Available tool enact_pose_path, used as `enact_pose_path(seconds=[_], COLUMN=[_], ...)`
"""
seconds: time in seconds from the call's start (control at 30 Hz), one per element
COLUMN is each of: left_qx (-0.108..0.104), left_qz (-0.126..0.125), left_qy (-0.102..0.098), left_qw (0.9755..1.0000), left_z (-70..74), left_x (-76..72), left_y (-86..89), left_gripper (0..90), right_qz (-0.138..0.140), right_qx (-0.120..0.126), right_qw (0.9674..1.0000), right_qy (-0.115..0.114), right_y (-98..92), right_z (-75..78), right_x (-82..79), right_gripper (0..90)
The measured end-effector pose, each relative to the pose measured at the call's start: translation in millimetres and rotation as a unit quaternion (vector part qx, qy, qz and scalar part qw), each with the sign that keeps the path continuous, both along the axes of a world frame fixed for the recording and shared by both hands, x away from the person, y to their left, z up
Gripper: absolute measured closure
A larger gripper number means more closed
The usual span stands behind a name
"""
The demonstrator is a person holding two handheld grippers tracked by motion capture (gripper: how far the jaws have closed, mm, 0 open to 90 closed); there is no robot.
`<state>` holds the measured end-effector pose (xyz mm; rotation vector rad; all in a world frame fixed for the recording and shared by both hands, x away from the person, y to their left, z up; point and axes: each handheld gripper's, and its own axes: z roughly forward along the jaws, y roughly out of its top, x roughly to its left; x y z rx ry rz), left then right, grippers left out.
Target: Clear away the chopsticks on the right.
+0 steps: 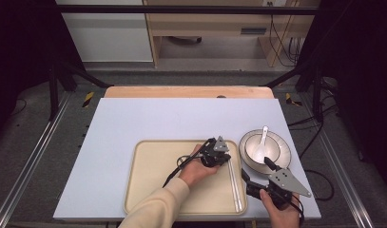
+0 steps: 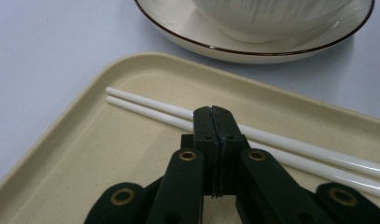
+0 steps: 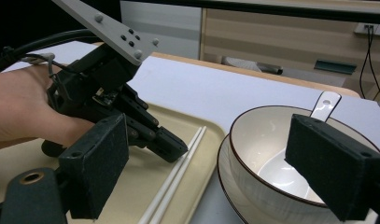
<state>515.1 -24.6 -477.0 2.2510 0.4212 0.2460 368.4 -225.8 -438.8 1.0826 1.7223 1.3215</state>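
A pair of white chopsticks [image 1: 235, 183] [image 2: 150, 109] [image 3: 178, 179] lies along the right side of a beige tray [image 1: 148, 190] [image 2: 85, 154] [image 3: 141, 186]. My left gripper [image 1: 227, 159] [image 2: 213, 112] [image 3: 176, 149] is shut with nothing between its jaws. Its tip sits low over the chopsticks' far half. To the right of the tray, a white bowl [image 1: 260, 147] [image 2: 271, 18] [image 3: 271, 154] with a white spoon [image 1: 263, 137] [image 3: 325, 105] in it stands on a plate [image 1: 282, 154] [image 2: 201, 32]. My right gripper [image 1: 256, 170] [image 3: 218, 154] is open just in front of the bowl, holding nothing.
The tray and plate rest on a light blue-grey mat [image 1: 172, 118] over a wooden table [image 1: 181, 91]. The mat's left and far parts are bare. A wooden cabinet [image 1: 219, 23] and hanging cables [image 1: 286, 42] stand beyond the table.
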Motion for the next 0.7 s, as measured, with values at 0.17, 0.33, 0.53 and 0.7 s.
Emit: enact_pose_path(seconds=[0.17, 0.33, 0.53, 0.7], left_qx=[0.003, -0.035, -0.059, -0.077], left_qz=[0.005, 0.018, 0.048, 0.084], left_qy=[-0.016, -0.030, -0.053, -0.072], left_qw=[0.9998, 0.9988, 0.9956, 0.9908], left_z=[12.2, 26.5, 37.3, 42.0], left_x=[-9.2, -26.7, -43.2, -56.9], left_y=[17.3, 50.7, 91.4, 130.0], left_gripper=[86.3, 74.4, 57.7, 37.6], right_qz=[-0.005, 0.009, 0.011, 0.018], right_qx=[0.000, -0.006, -0.006, -0.008], right_qw=[0.9999, 0.9999, 0.9998, 0.9998], right_qy=[-0.015, -0.013, -0.013, -0.009], right_y=[0.2, 4.3, 6.6, 9.6], right_z=[3.9, 3.7, 3.2, 0.8], right_x=[-1.0, -0.9, -0.5, 1.7], right_gripper=[11.4, 11.4, 11.4, 9.7])
